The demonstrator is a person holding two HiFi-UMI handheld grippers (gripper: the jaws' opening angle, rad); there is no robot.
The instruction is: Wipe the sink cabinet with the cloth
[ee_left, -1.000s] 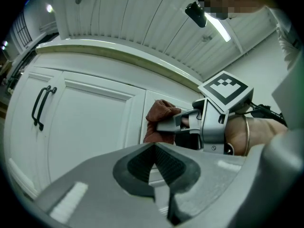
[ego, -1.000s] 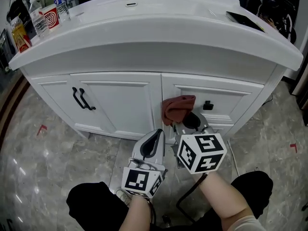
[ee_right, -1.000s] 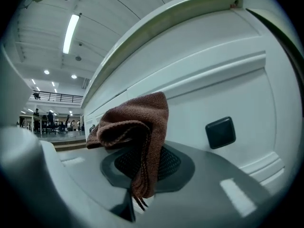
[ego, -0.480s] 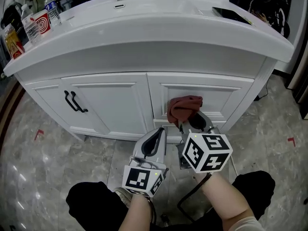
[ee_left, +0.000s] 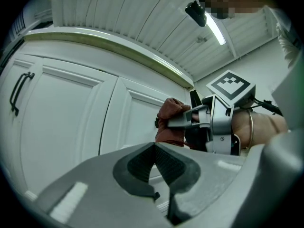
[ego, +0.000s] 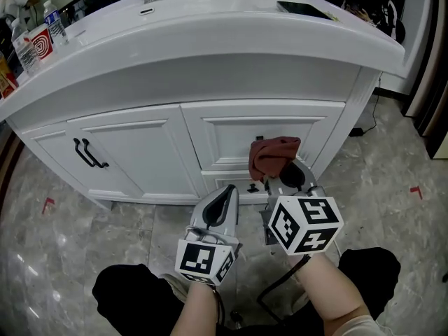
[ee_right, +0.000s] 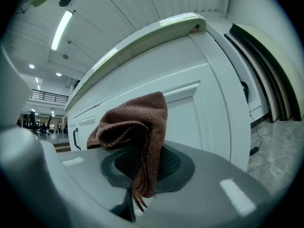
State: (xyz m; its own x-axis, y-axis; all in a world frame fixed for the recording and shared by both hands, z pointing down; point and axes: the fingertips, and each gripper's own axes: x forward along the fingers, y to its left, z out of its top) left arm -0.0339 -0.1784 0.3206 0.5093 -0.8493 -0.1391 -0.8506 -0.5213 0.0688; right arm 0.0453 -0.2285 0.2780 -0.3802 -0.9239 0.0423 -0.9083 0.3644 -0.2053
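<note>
Your right gripper [ego: 278, 176] has its fingers clenched on the cloth [ego: 274, 155]. The reddish-brown bunch stands out of the tips at 12 o'clock in the head view. It lies against, or just off, the drawer front [ego: 231, 133] of the sink cabinet [ego: 133, 152], just below the black knob [ego: 260, 138]. The fold hangs top to bottom, so a stroke toward 9 or 3 o'clock would drag its broad side across the panel. Your left gripper [ego: 225, 200] sits at 9 o'clock of the right one, fingers closed together on nothing, aimed at the same panel but short of it. Your right forearm [ego: 329, 292] comes straight in from 6 o'clock
</note>
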